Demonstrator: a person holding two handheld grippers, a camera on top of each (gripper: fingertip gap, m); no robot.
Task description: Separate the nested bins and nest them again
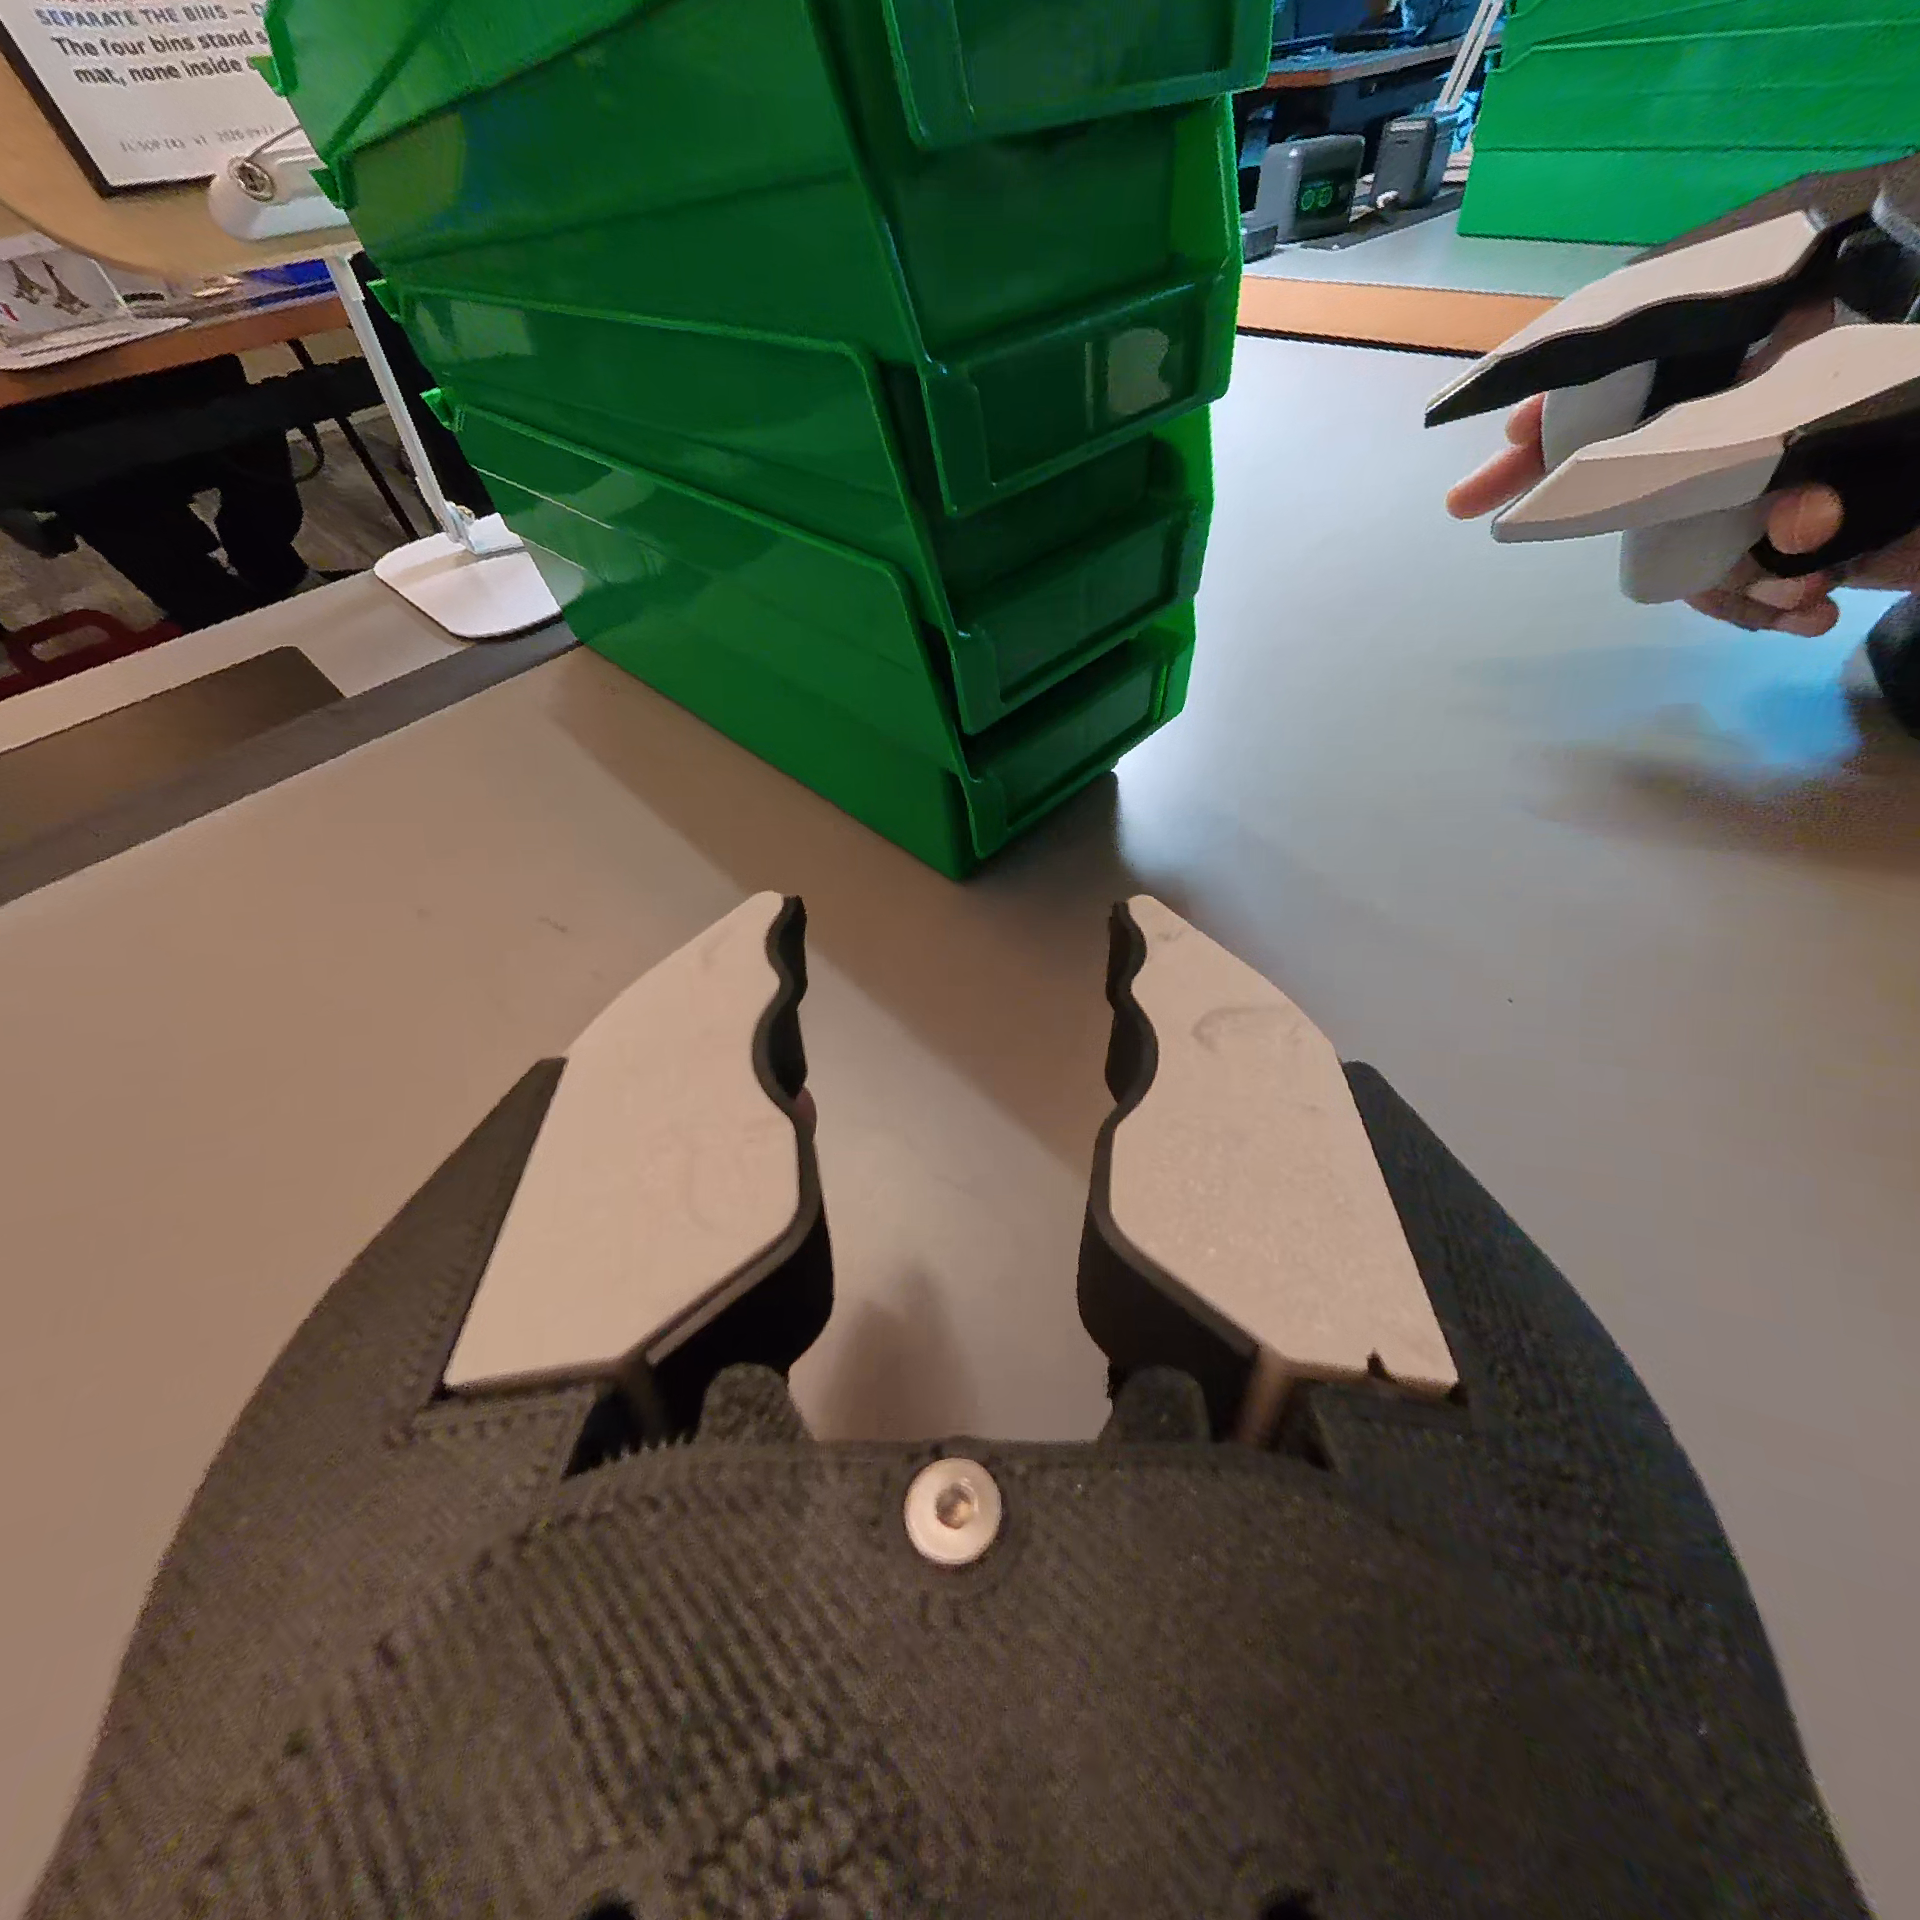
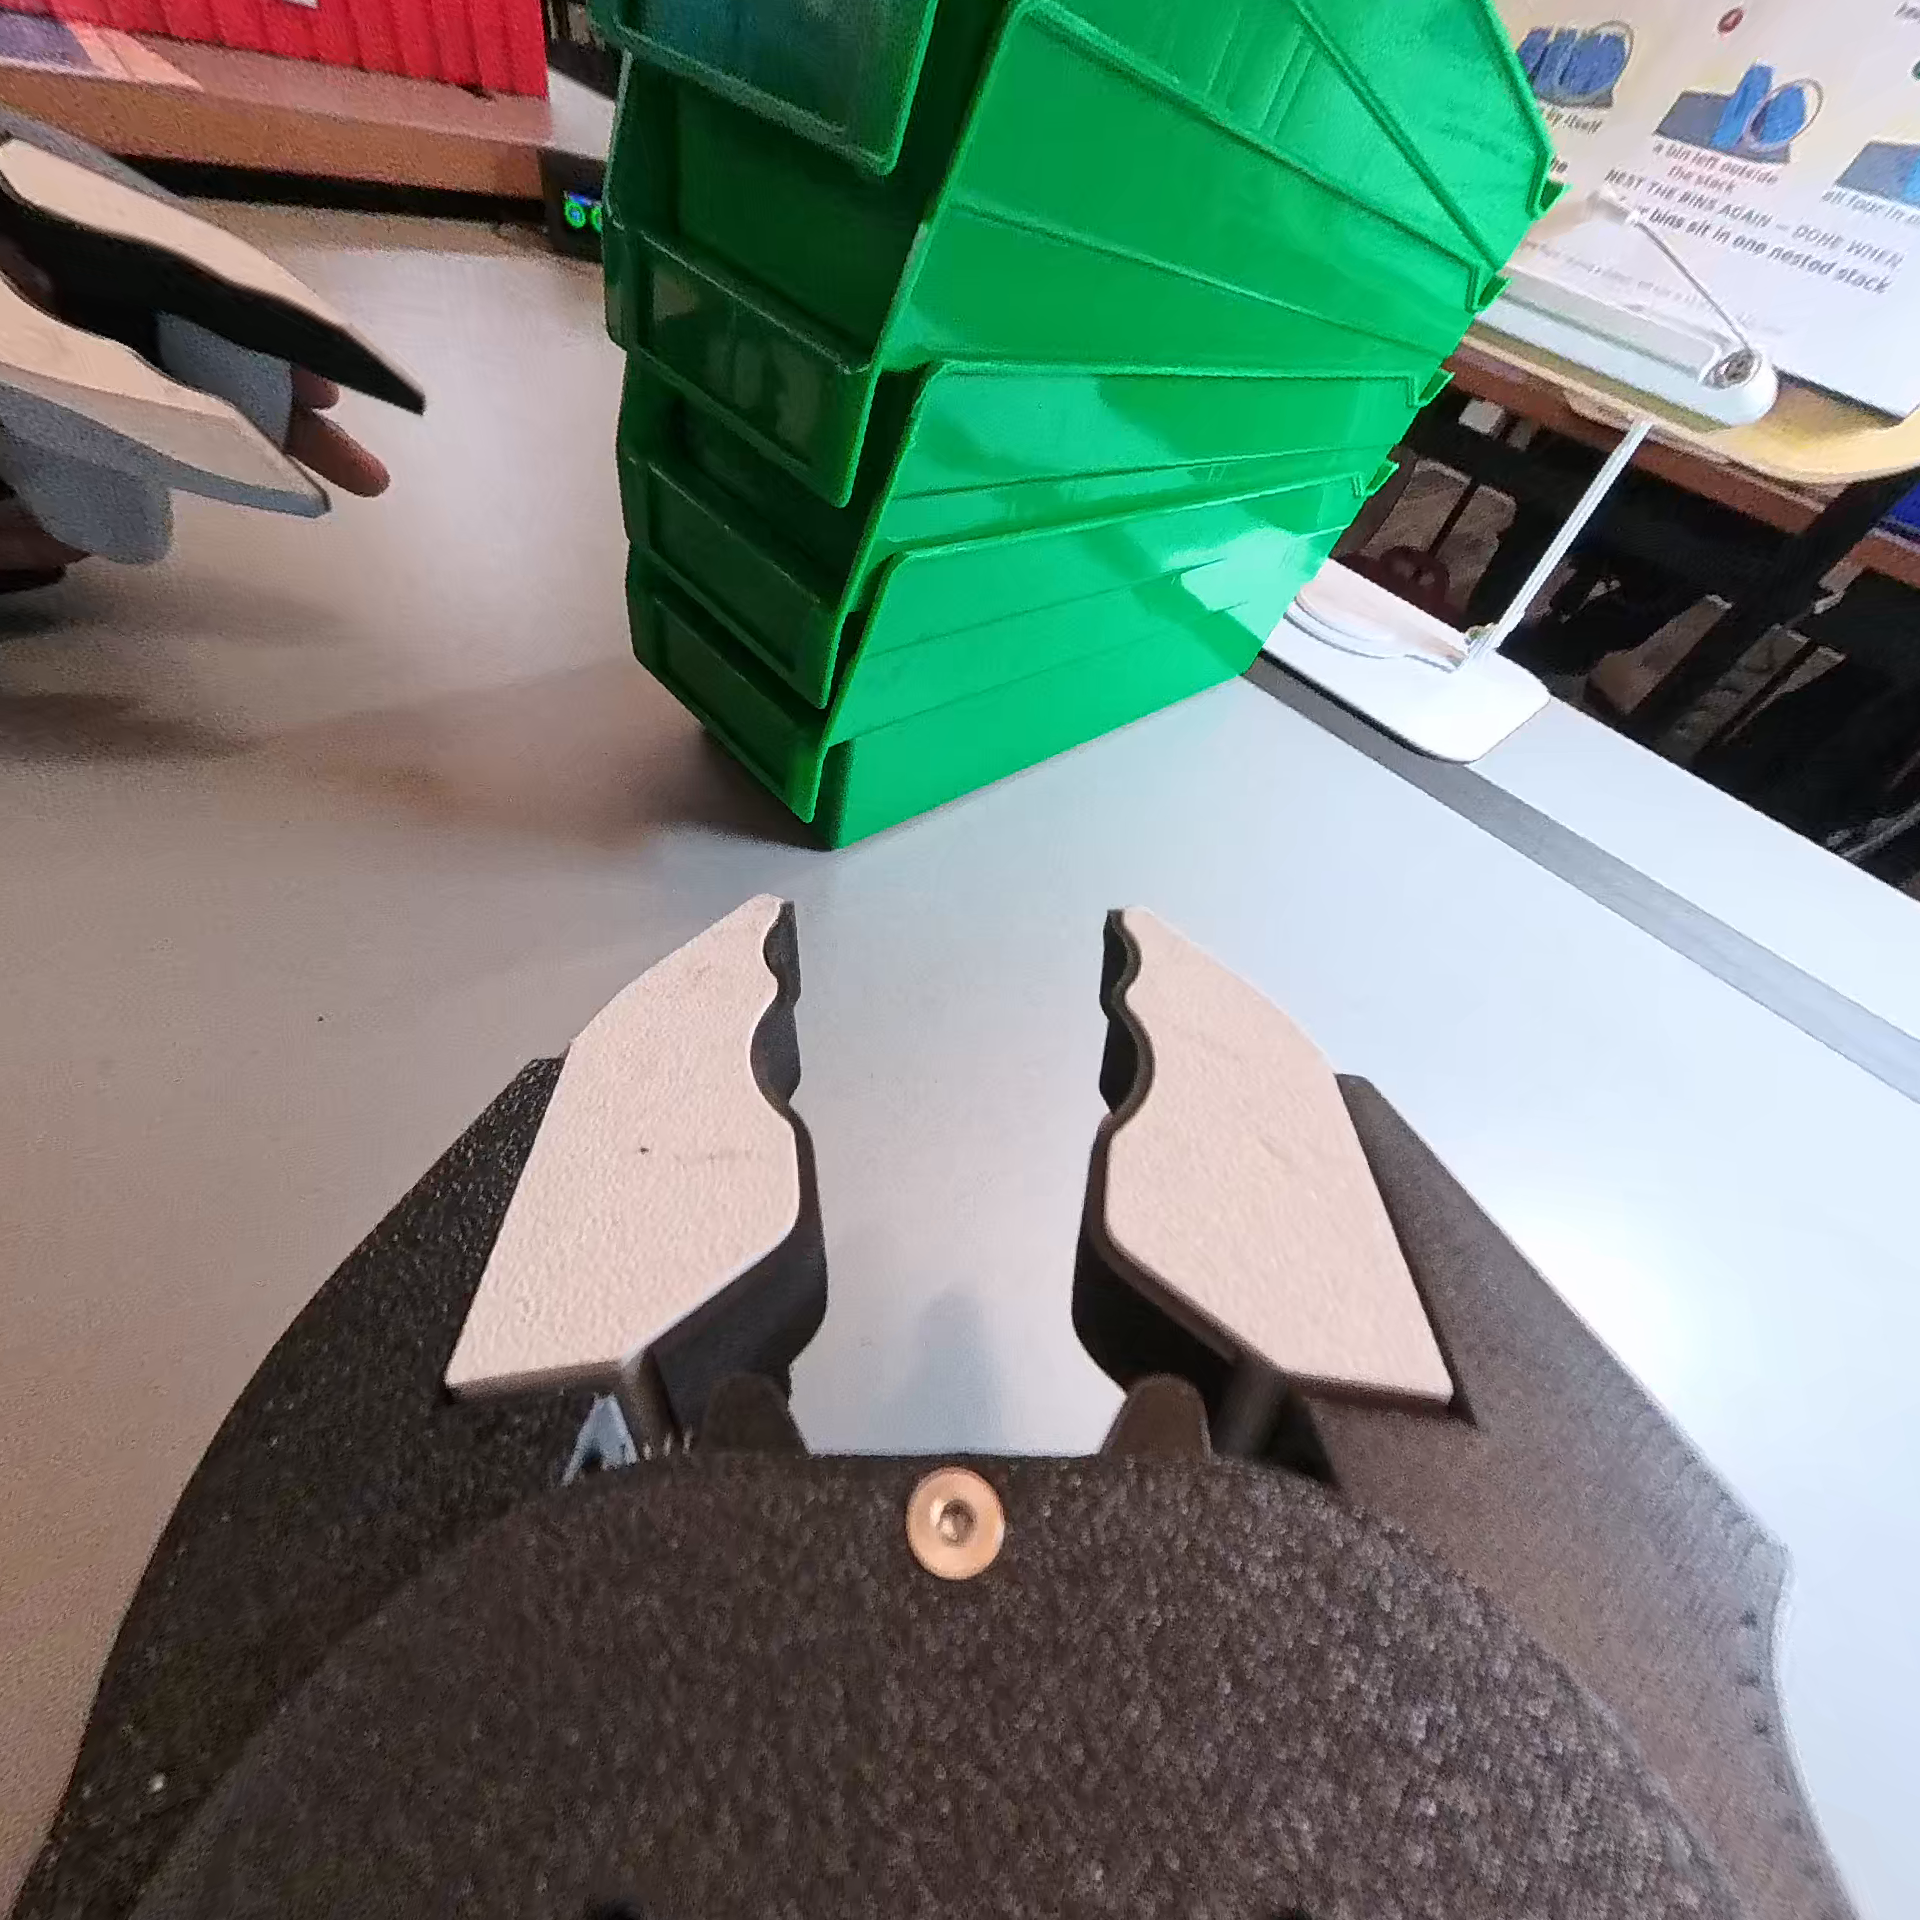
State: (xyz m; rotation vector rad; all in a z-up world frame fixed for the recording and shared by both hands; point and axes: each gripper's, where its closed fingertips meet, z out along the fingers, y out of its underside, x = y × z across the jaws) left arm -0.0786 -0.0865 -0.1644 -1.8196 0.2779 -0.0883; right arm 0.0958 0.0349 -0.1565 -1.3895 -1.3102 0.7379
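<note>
**Two open grippers faced a nested stack of green bins**

Nearest the camera in the left wrist view, the left gripper (image 1: pixel 956 914) hovered low over a pale grey table (image 1: pixel 1351 1039). Its two grey-faced fingers stood apart with a clear gap between the tips, and bare tabletop showed through that gap. It held nothing.

The right wrist view showed much the same. The right gripper (image 2: pixel 951 920) was also spread open above the table (image 2: pixel 1351 1039), its wavy-edged fingers apart and nothing between them.

Just beyond both sets of fingertips, but not touching them, stood the stack of green bins (image 1: pixel 831 468). The bins sat nested one inside another, upright on the table, with their open label-slot fronts facing toward the space between the two grippers. The same stack (image 2: pixel 1039 468) filled the upper middle of the right wrist view, and its top ran out of the picture in both views, so the exact count of bins could not be told.

Each gripper appeared in the other's view, off to the side and level with the stack. In the left wrist view the right gripper (image 1: pixel 1621 436) came in from the right edge, held by a hand (image 1: pixel 1766 582), its fingers parted. In the right wrist view the left gripper (image 2: pixel 208 343) came in from the left edge.

Farther back, a white stand (image 1: pixel 457 592) with a thin upright post rested near the table's far edge beside the stack. Behind it hung a printed instruction sheet (image 2: pixel 1766 187).
</note>
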